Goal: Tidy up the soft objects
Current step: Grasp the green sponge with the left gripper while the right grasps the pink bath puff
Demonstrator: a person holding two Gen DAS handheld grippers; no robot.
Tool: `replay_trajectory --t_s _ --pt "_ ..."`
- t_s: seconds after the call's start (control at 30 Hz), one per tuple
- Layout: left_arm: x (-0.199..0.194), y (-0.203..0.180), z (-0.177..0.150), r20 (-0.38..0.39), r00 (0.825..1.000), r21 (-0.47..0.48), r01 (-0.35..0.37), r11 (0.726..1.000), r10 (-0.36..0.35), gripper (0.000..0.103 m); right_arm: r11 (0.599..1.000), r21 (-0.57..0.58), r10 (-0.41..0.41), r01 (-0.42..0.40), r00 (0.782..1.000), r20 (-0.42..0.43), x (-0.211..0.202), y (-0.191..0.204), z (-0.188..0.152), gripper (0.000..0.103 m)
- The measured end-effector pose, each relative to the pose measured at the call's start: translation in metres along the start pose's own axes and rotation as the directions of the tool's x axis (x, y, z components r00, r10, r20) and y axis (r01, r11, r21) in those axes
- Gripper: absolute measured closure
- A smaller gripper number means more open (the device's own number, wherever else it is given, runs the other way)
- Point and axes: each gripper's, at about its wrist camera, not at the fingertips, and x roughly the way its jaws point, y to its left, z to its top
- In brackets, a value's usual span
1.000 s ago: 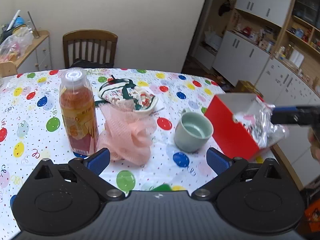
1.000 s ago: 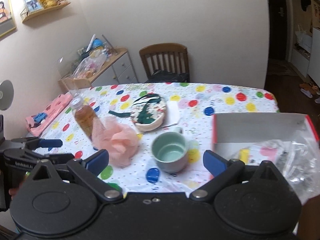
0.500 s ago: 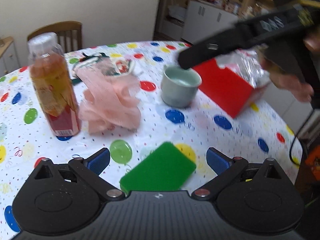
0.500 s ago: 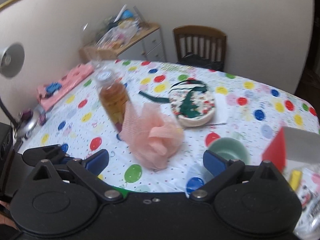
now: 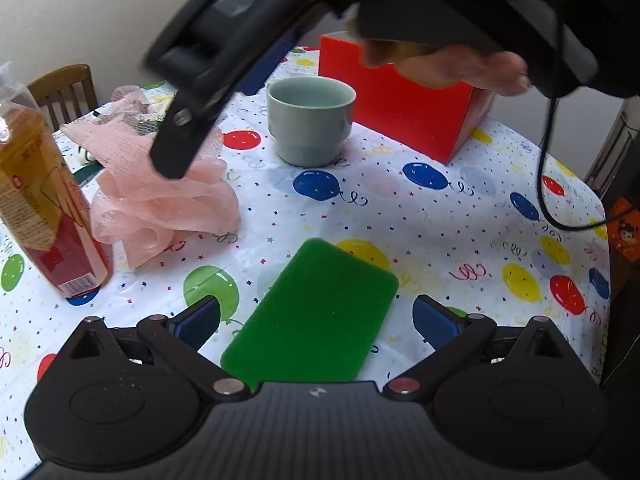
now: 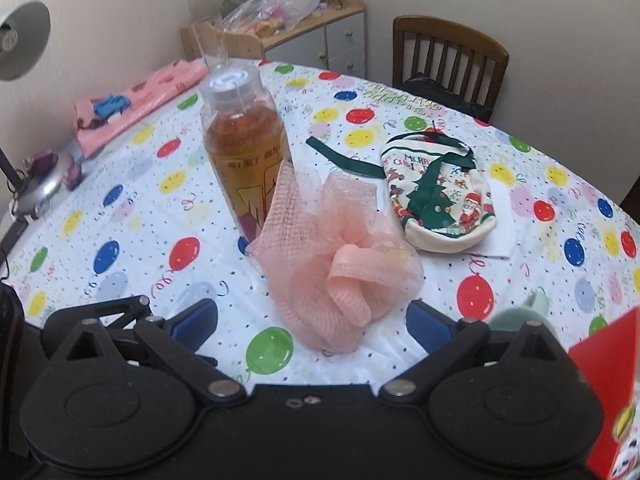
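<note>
A flat green sponge (image 5: pixel 316 316) lies on the balloon-print tablecloth between the fingers of my open, empty left gripper (image 5: pixel 316 320). A pink mesh bath pouf (image 5: pixel 160 196) sits left of it, next to a tea bottle (image 5: pixel 40 200). In the right wrist view the pouf (image 6: pixel 340 264) lies just ahead of my open, empty right gripper (image 6: pixel 312 320). A Christmas-print fabric pouch (image 6: pixel 440 204) lies beyond it to the right. The right gripper's body also shows in the left wrist view (image 5: pixel 208 64), reaching over the pouf.
A grey-green cup (image 5: pixel 310 120) and a red box (image 5: pixel 404 108) stand at the far side. The bottle (image 6: pixel 244 148) stands behind the pouf. Pink folded cloth (image 6: pixel 136 100) lies at the table's far left. A wooden chair (image 6: pixel 448 64) stands behind the table.
My left gripper lowered and moved forward over the green sponge. My right gripper swung left over the cup toward the pink pouf, which now sits closer between its fingers.
</note>
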Motion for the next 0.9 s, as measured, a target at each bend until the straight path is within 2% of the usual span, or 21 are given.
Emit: replay_trajectory --t_s 0.13,0.33,0.57,0.77,0.9 --pt "0.011 -0.003 -0.003 -0.005 1.000 0.041 -0.004 0.999 0.005 0.000 1.000 0.007 -0.019 0.020 1.000 -0.024 0.021 -0.002 0.006 0.002" --pt "0.025 0.002 -0.008 -0.004 1.000 0.011 -0.026 1.000 0.026 0.000 0.998 0.035 -0.043 0.042 0.999 0.020 0.035 -0.007 0.017 0.003" --pt "0.034 0.005 -0.006 0.017 0.999 -0.008 -0.045 0.999 0.045 0.000 0.999 0.024 -0.046 0.047 0.998 -0.034 0.066 -0.006 0.021 0.004" --pt "0.038 0.003 -0.007 0.022 0.998 -0.002 -0.058 0.998 0.058 0.002 0.997 0.036 -0.070 0.073 0.995 -0.067 0.081 -0.011 0.018 0.018" --pt "0.036 0.003 -0.009 0.023 0.998 -0.016 -0.053 0.998 0.053 0.012 0.996 0.050 -0.075 0.079 0.995 -0.068 0.082 -0.016 0.016 0.031"
